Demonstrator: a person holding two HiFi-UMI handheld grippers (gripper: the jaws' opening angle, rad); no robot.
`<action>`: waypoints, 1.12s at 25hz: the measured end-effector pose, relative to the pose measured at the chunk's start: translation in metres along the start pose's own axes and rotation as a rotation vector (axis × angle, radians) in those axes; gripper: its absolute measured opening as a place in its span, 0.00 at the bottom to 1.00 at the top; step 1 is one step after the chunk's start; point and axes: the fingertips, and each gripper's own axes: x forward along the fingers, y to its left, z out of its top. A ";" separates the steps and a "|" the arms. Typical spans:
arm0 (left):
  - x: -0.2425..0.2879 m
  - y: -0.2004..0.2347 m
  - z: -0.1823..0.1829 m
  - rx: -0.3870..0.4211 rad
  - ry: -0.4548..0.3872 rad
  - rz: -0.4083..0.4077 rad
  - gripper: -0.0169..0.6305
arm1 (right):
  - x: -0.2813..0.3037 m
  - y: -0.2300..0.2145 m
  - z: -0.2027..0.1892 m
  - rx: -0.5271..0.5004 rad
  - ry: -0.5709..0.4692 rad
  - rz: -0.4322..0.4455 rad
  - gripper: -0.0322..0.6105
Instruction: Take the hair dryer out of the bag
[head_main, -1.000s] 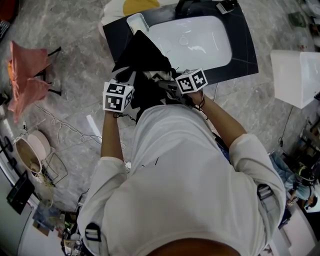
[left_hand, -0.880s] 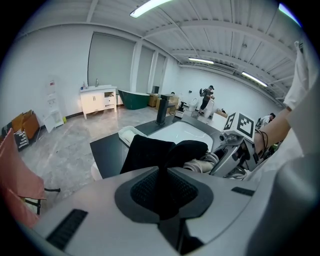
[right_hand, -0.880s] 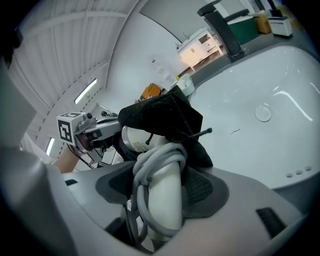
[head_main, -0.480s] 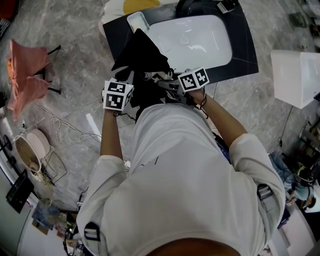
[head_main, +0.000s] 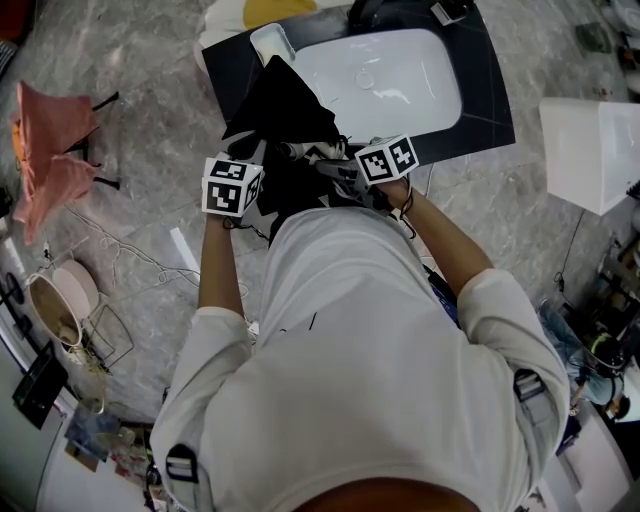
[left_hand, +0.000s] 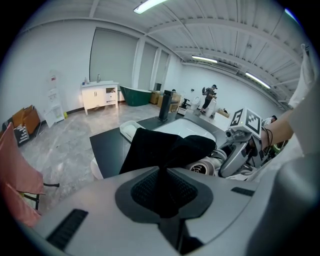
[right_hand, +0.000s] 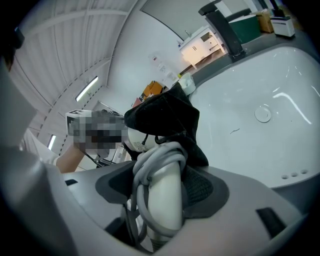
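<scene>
A black cloth bag (head_main: 282, 110) lies slumped on the dark counter beside the sink. My left gripper (left_hand: 162, 174) is shut on a fold of the black bag (left_hand: 165, 147) and holds it up. The white hair dryer (left_hand: 206, 167) pokes out of the bag's mouth, barrel end showing. My right gripper (right_hand: 165, 196) is shut on the hair dryer's handle (right_hand: 167, 200), which has its grey cord wound round it. The dryer's body (right_hand: 136, 140) sits partly under the bag (right_hand: 162, 116). In the head view both grippers (head_main: 262, 168) (head_main: 345, 176) meet at the bag's near edge.
A white sink basin (head_main: 400, 85) fills the dark counter (head_main: 490, 110) beyond the bag, with a black tap (right_hand: 222, 22) at its far side. A small white dish (head_main: 272, 42) stands at the counter's left corner. The floor holds a pink cloth rack (head_main: 50, 150) and a white box (head_main: 590, 150).
My left gripper has edged slightly up and to the left with the bag fabric. The right gripper has stayed where it was on the handle.
</scene>
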 end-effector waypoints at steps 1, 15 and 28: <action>0.001 0.000 -0.001 -0.003 0.002 0.000 0.11 | 0.000 -0.001 -0.001 -0.002 0.003 0.000 0.49; 0.010 0.009 -0.012 -0.029 0.037 -0.001 0.11 | 0.004 0.001 -0.013 -0.123 0.068 0.005 0.49; 0.040 0.023 -0.034 -0.224 0.030 -0.082 0.10 | 0.003 0.019 -0.022 -0.454 0.156 -0.014 0.49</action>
